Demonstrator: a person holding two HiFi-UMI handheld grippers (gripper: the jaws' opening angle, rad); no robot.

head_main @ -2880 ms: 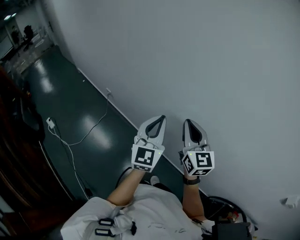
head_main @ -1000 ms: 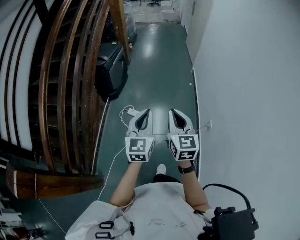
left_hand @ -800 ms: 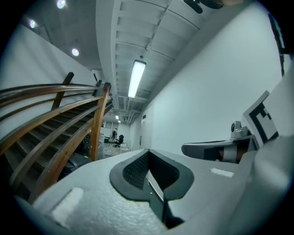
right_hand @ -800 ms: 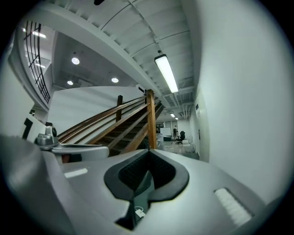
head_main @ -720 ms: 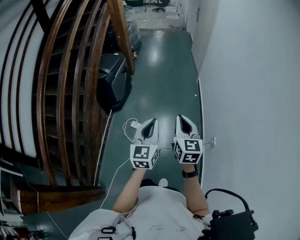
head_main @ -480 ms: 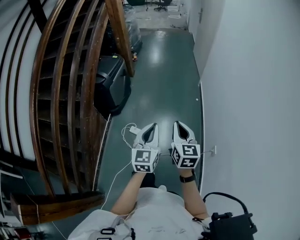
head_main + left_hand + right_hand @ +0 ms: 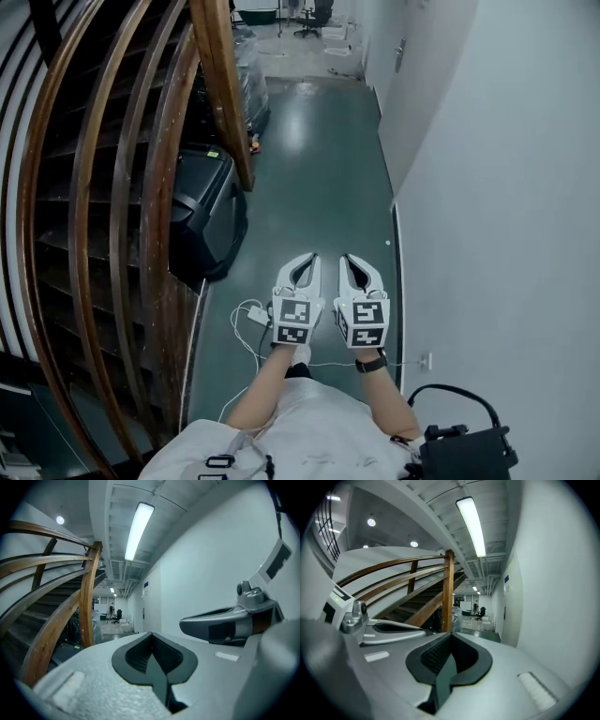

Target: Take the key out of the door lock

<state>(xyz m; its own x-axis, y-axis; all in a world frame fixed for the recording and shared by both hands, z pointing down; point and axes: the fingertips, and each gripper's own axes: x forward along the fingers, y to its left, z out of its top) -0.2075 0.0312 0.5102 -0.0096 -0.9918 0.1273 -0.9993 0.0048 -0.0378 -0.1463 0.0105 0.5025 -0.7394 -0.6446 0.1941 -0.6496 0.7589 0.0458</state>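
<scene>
Head view, looking steeply down a narrow corridor. A person holds the left gripper (image 7: 307,262) and right gripper (image 7: 349,263) side by side at chest height, close together, both pointing ahead along the green floor (image 7: 319,169). This looks like a carrying pose for walking rather than a reach, since nothing is within range of either tool.

In the left gripper view, the left gripper (image 7: 151,635) has its jaws pressed together with nothing between them. The right gripper view shows the same for the right gripper (image 7: 450,637): jaws together, empty. Keeping them closed probably just keeps them compact on the way.

A curved wooden stair rail (image 7: 159,187) runs along the left. A plain white wall (image 7: 506,206) runs along the right. A white cable (image 7: 246,315) lies on the floor below the grippers.

Far ahead on the right wall is what looks like a door (image 7: 389,66) with a dark handle. No key or lock can be made out; it is too distant and small. The task has likely not begun, and the approach to the door comes first.
</scene>
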